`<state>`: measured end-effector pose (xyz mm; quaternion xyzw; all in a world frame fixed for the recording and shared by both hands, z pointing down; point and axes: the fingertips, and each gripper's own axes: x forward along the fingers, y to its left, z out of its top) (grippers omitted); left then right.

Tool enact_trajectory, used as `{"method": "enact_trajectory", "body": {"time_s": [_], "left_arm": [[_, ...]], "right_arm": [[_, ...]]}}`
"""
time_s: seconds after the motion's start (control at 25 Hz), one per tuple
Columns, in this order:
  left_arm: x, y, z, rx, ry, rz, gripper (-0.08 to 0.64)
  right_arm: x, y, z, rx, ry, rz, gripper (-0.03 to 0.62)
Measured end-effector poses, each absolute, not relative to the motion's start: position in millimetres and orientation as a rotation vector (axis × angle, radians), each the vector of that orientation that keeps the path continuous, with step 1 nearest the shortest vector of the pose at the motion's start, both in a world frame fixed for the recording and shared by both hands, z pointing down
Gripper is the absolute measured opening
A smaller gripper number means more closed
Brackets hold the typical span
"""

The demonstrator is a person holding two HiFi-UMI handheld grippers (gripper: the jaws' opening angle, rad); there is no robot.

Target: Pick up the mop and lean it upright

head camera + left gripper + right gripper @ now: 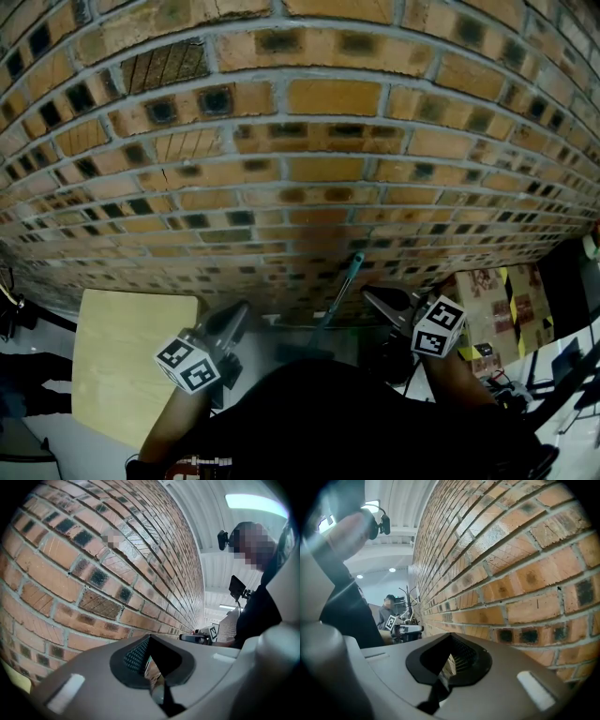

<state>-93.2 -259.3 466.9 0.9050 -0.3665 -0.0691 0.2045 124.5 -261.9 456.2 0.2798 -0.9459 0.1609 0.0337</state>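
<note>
Brick wall (319, 169); left gripper (239, 314), right gripper (373, 298) pinched closed, empty.

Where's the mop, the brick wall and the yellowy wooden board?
mop (342, 289), head view, middle of its teal handle.
brick wall (319, 173), head view, on an orange brick.
wooden board (131, 361), head view, its bare pale top.

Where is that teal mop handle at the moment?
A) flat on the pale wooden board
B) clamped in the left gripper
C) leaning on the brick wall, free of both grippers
C: the head view shows the mop handle tilted against the brick wall between the left gripper and the right gripper, neither of them gripping it.
</note>
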Motion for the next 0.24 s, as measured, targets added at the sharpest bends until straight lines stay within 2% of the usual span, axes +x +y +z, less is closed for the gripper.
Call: {"method": "enact_trajectory", "body": {"time_s": [0.24], "left_arm": [[-92.3,-258.3,467.1,2.529,-1.028,-0.185,-0.005]], "right_arm": [[125.0,-262.2,458.3,0.853,-2.908,0.494,0.012]]}}
